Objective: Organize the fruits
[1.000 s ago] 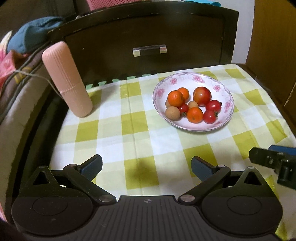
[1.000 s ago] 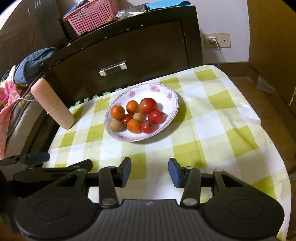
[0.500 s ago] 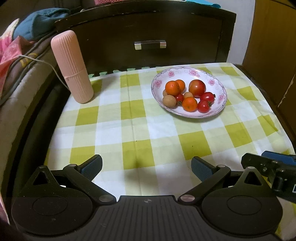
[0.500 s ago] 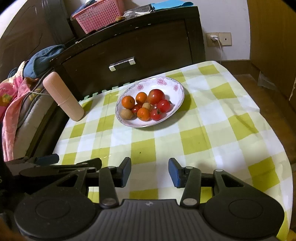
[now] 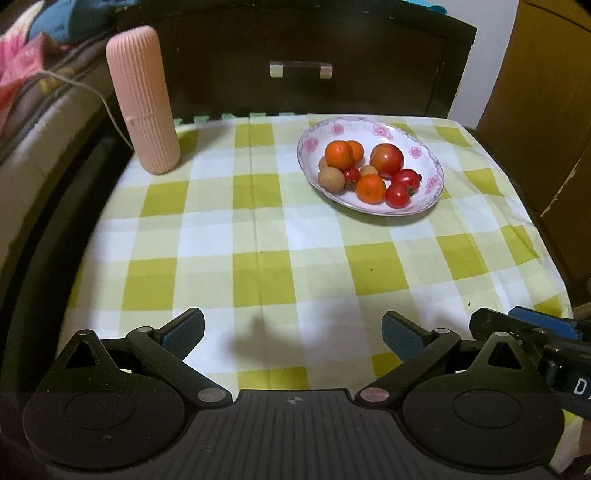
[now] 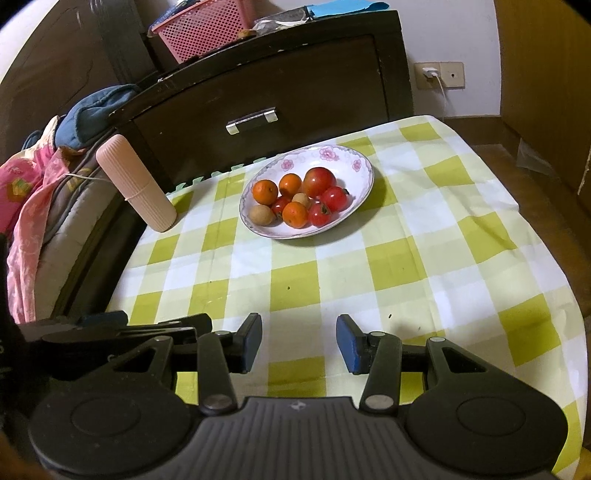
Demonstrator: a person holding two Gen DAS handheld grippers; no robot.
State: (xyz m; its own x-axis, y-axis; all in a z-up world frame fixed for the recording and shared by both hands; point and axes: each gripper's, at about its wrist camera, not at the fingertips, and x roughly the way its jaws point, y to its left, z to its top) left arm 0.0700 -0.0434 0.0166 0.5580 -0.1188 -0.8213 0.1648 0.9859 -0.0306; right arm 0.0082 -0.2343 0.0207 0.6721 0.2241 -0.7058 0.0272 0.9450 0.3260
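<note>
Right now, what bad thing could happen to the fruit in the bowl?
1. The fruit is heaped together in a shallow bowl, so picking one piece might nudge a neighbour over the rim.
2. The small tomatoes look soft; a hard squeeze from the right gripper could bruise them.
3. The tall pink case stands upright near the table edge, where the left gripper could tip it when reaching.

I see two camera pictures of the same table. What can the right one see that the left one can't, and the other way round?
Only the right wrist view shows the pink basket on the dresser, the wall socket with its plugged-in cable, and the pink cloth at the far left. Only the left wrist view shows the right gripper's blue-tipped finger from the side. Both show the flowered bowl of fruit, the pink ribbed case, the checked tablecloth and the drawer handle.
</note>
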